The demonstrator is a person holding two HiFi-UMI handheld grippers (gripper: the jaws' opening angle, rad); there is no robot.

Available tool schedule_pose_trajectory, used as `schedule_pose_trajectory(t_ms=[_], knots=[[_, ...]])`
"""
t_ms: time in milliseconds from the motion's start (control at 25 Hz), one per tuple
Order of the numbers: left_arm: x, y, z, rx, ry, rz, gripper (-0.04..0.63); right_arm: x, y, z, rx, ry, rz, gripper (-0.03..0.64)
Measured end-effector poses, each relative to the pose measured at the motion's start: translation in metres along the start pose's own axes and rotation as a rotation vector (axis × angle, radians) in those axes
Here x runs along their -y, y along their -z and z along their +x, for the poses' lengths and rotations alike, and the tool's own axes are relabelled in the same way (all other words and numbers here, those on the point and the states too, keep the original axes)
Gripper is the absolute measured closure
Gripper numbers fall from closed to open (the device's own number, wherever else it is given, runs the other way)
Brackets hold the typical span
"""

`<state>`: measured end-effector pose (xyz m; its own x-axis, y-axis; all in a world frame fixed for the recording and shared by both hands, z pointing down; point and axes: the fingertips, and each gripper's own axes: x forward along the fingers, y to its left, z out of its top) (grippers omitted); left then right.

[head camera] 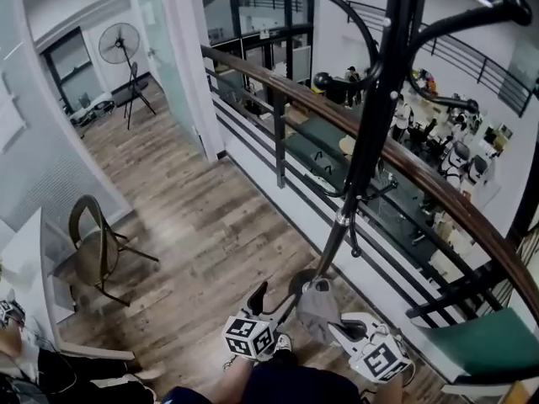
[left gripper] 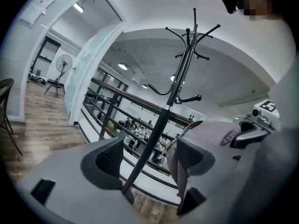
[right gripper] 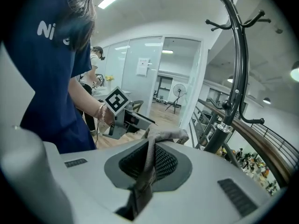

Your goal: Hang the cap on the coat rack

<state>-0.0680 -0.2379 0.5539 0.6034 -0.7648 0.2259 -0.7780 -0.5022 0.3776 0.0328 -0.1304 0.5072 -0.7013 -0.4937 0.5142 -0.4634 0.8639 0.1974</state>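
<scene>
While the cap is held low, no hook of the rack bears it yet.
Nearest, at the person's waist, the right gripper (right gripper: 148,162) is clamped tight on a fold of the grey cap (head camera: 317,307). The left gripper (left gripper: 147,155) has its jaws apart just beside the cloth, gripping nothing. Beyond rises the black coat rack (head camera: 370,141), its hooks (head camera: 504,11) bare and well above. By my judgement, the lifting and hanging are both left to do.

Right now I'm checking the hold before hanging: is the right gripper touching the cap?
Touching. The right gripper view shows the right gripper shut on the grey cap, fabric pinched between its jaws.
</scene>
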Motion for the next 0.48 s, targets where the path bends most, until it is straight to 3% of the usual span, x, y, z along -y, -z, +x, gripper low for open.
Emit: schedule_pose_trajectory(t_ms=[480], knots=[[-0.025, -0.007, 0.015, -0.016, 0.019, 0.001, 0.251, 0.03, -0.056, -0.016, 0.035, 0.116, -0.147, 0.592]])
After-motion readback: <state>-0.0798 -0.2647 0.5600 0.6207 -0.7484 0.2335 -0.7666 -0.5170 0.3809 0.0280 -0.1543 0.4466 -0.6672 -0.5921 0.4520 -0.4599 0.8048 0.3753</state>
